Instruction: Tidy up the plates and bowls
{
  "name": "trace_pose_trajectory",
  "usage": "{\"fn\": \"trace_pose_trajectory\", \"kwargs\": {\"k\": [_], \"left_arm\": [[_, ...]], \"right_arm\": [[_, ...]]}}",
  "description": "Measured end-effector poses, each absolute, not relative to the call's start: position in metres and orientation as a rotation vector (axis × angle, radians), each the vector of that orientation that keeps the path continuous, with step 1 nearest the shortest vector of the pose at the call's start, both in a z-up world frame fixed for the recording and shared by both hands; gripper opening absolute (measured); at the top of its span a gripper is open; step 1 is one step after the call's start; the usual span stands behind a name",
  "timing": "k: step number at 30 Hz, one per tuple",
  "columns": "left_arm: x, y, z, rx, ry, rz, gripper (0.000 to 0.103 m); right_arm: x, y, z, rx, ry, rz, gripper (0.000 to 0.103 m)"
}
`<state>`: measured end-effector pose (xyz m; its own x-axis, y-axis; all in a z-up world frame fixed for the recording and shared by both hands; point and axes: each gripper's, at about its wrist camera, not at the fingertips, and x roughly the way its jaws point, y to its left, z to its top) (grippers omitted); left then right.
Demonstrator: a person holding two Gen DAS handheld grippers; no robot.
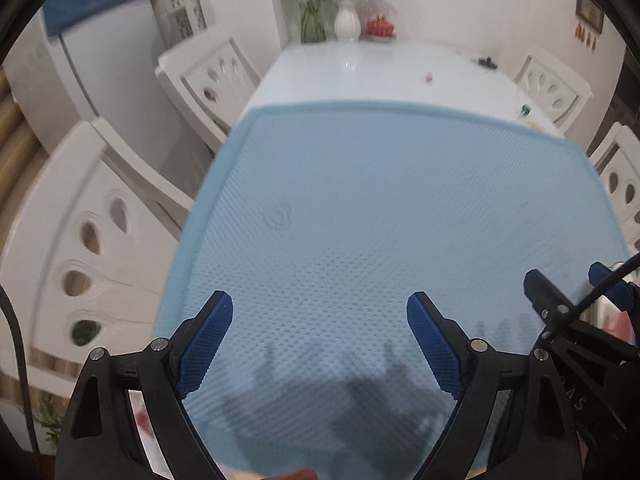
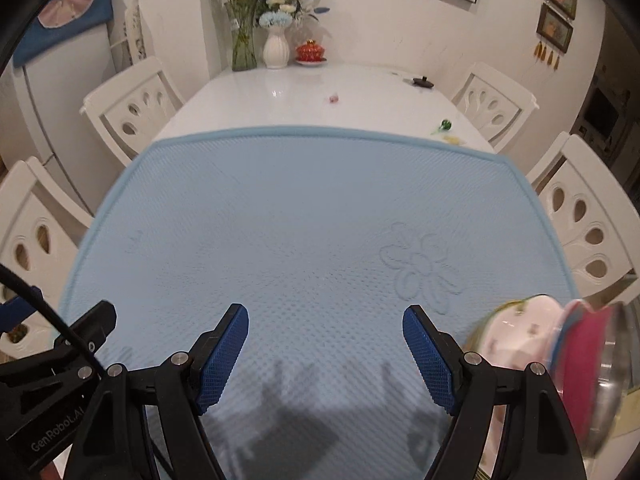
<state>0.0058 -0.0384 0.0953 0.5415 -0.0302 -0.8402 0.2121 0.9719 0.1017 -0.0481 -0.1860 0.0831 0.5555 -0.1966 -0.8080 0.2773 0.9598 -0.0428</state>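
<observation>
A light blue textured mat [image 1: 380, 208] [image 2: 304, 216] covers the near half of a white table. In the right wrist view a group of dishes stands on edge at the lower right: a pale pink dish [image 2: 520, 336], a magenta one [image 2: 580, 356] and a shiny steel bowl [image 2: 612, 380], all blurred. My left gripper [image 1: 320, 312] is open and empty above the mat. My right gripper [image 2: 326, 324] is open and empty above the mat, left of the dishes. The right gripper also shows in the left wrist view [image 1: 568, 284], close by.
White chairs [image 2: 128, 100] [image 2: 496, 100] stand along both table sides. Flower vases [image 2: 276, 50], a red lidded pot [image 2: 310, 51], a small black object [image 2: 422, 81] and a green item [image 2: 444, 125] sit on the bare white table [image 2: 304, 92] beyond the mat.
</observation>
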Motion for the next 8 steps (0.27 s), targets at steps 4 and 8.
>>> {"fn": "trace_pose_trajectory", "kwargs": {"k": [4, 8], "left_arm": [[0.019, -0.037, 0.068, 0.202, 0.981, -0.138, 0.088], [0.033, -0.037, 0.050, 0.183, 1.011, -0.155, 0.088]], "right_arm": [[-0.027, -0.190, 0.053, 0.119, 0.970, -0.278, 0.078], [-0.016, -0.190, 0.032, 0.110, 0.990, -0.282, 0.078]]}}
